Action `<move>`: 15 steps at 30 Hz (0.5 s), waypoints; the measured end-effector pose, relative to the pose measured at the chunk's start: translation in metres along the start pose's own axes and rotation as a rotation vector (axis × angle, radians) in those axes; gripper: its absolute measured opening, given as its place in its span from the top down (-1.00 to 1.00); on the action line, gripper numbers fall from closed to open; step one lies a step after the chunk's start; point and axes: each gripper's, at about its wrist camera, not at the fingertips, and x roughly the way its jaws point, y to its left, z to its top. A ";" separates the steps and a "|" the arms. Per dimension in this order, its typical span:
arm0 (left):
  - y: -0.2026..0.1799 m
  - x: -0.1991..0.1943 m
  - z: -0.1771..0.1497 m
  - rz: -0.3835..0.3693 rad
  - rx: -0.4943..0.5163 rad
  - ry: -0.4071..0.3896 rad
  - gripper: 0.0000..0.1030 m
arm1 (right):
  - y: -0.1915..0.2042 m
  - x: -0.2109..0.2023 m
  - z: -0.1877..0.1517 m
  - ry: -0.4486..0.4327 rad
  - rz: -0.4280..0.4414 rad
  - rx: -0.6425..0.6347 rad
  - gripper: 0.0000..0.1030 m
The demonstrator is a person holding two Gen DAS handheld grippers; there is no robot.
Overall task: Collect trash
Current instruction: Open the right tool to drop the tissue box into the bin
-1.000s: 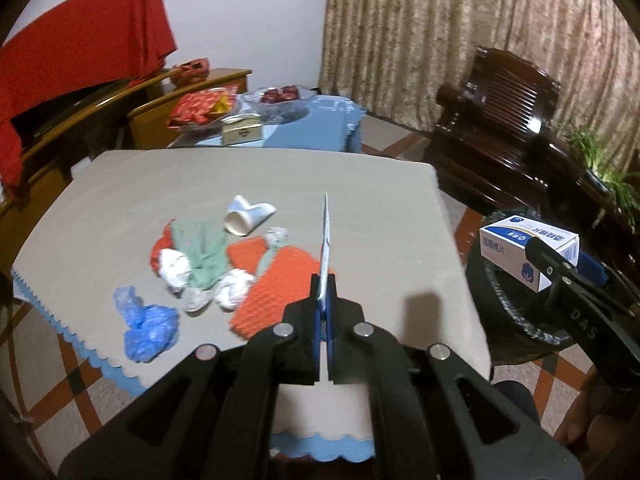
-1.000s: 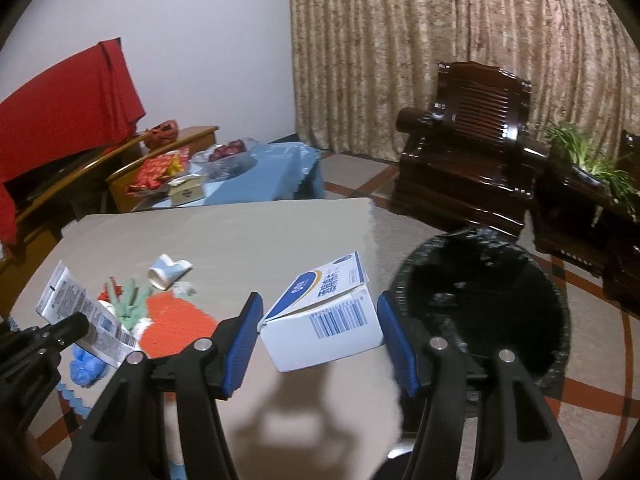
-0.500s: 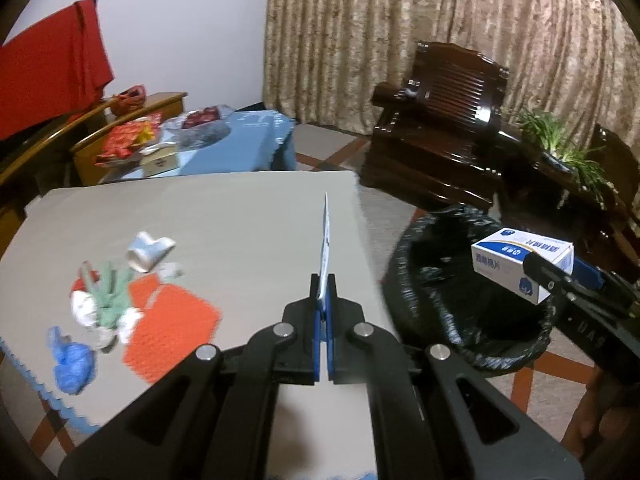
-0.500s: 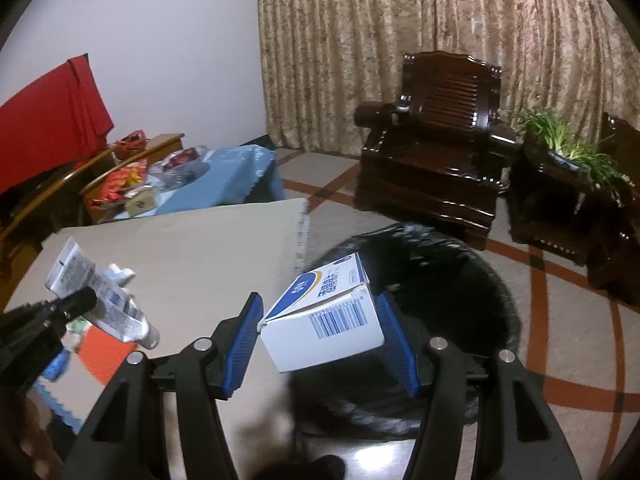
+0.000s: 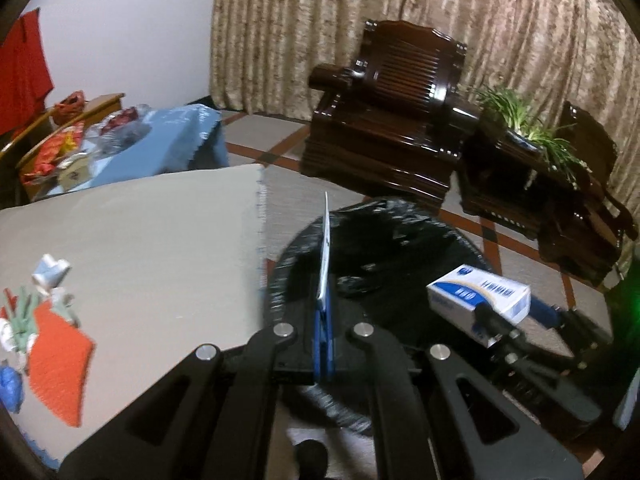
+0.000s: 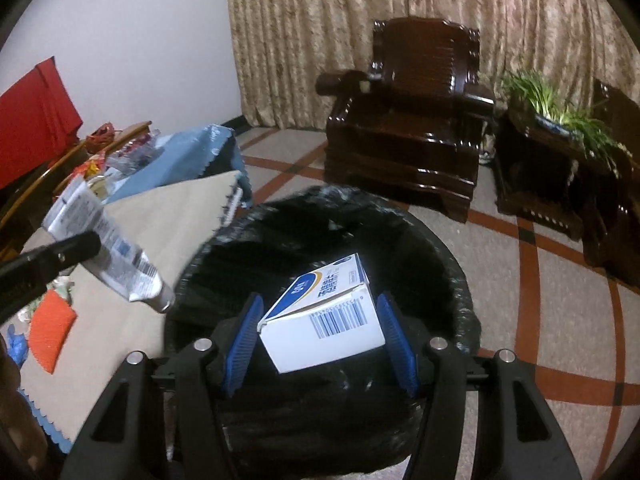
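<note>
My left gripper (image 5: 322,312) is shut on a flattened white tube (image 5: 325,256), seen edge-on and held over the near rim of the black-lined bin (image 5: 400,232). In the right wrist view the tube (image 6: 108,252) hangs at the bin's left rim. My right gripper (image 6: 318,332) is shut on a white and blue box (image 6: 324,316), held above the bin's opening (image 6: 328,240). The box also shows in the left wrist view (image 5: 478,296). More trash lies on the table: an orange cloth (image 5: 58,360), a green scrap (image 5: 22,312), a blue wad (image 5: 10,384) and a crushed paper cup (image 5: 50,272).
The table with a beige cloth (image 5: 152,248) stands left of the bin. A dark wooden armchair (image 6: 412,120) and a plant stand (image 6: 560,128) are behind the bin. A low table with a blue cloth (image 5: 160,140) holds snacks at the back left.
Both grippers have swung right, off the table and over the bin. The tube and the box stay gripped.
</note>
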 end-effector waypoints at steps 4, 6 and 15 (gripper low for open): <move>-0.010 0.023 -0.001 -0.015 0.020 0.033 0.66 | -0.012 0.016 -0.005 0.048 0.002 0.008 -0.16; -0.009 0.026 -0.004 0.011 0.034 0.023 0.09 | -0.014 0.017 -0.009 0.057 -0.002 0.015 -0.17; 0.035 -0.002 -0.014 0.087 0.022 0.027 0.06 | -0.013 -0.010 -0.016 0.048 0.007 0.048 -0.22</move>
